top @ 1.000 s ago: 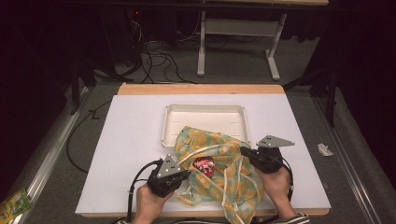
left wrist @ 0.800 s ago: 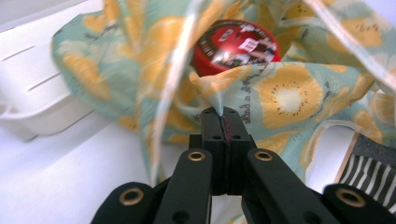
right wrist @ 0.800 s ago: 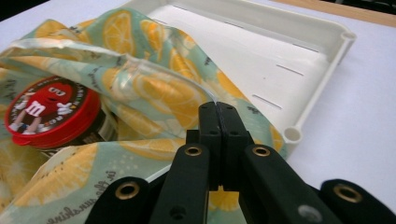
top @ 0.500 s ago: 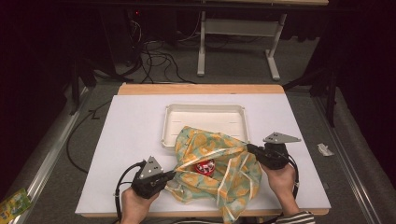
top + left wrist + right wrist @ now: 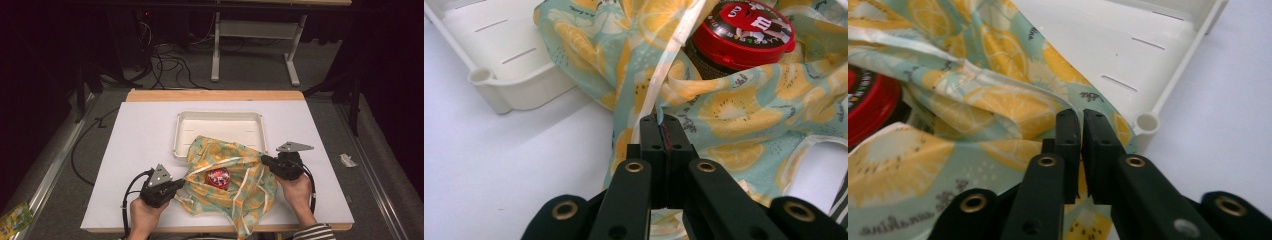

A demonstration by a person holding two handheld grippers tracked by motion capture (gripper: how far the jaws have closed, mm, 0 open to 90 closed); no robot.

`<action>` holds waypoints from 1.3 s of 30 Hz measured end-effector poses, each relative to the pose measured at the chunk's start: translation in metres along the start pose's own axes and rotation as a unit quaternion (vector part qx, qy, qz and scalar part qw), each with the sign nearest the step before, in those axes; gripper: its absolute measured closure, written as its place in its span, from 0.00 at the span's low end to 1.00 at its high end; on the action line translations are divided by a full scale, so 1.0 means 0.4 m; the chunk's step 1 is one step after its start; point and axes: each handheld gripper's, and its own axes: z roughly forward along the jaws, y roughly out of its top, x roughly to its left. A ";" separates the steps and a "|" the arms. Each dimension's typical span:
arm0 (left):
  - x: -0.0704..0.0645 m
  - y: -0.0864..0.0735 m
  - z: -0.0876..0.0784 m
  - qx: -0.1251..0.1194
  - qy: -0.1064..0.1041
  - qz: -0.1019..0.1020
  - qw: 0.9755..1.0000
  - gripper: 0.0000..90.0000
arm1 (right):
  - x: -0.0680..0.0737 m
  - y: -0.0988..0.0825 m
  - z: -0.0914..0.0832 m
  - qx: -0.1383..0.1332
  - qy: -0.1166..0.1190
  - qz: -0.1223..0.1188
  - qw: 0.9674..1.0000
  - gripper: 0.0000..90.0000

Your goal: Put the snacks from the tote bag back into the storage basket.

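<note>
Both hand-held grippers, left [image 5: 663, 122] and right [image 5: 1081, 117], are clamped on the lemon-print bag [image 5: 235, 170].

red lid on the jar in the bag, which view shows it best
The left gripper view: the red lid is close, nearly whole, its printed top readable, above the bag. The high view shows it whole but small. The right gripper view catches just a red edge behind fabric.

Left tool [image 5: 176, 184] jaws pressed together, right tool [image 5: 266, 161] jaws nearly closed, hands well apart
</note>
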 end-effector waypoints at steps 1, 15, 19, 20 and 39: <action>0.000 0.001 0.000 0.001 -0.001 0.002 1.000 1.00 | 0.004 -0.001 -0.004 -0.005 0.001 -0.004 1.000 0.93; -0.001 0.015 0.009 -0.006 -0.011 0.000 1.000 1.00 | 0.116 -0.011 -0.119 -0.064 0.035 -0.041 0.997 0.74; -0.002 0.016 0.007 -0.009 -0.010 0.000 1.000 1.00 | 0.156 -0.023 -0.128 -0.067 0.050 -0.042 0.996 0.65; -0.002 0.016 0.007 -0.009 -0.010 0.000 1.000 1.00 | 0.163 -0.027 -0.129 -0.068 0.055 -0.036 0.996 0.61; 0.000 0.031 0.003 -0.013 -0.001 0.012 1.000 1.00 | 0.210 -0.064 -0.061 -0.014 0.061 -0.034 0.997 0.96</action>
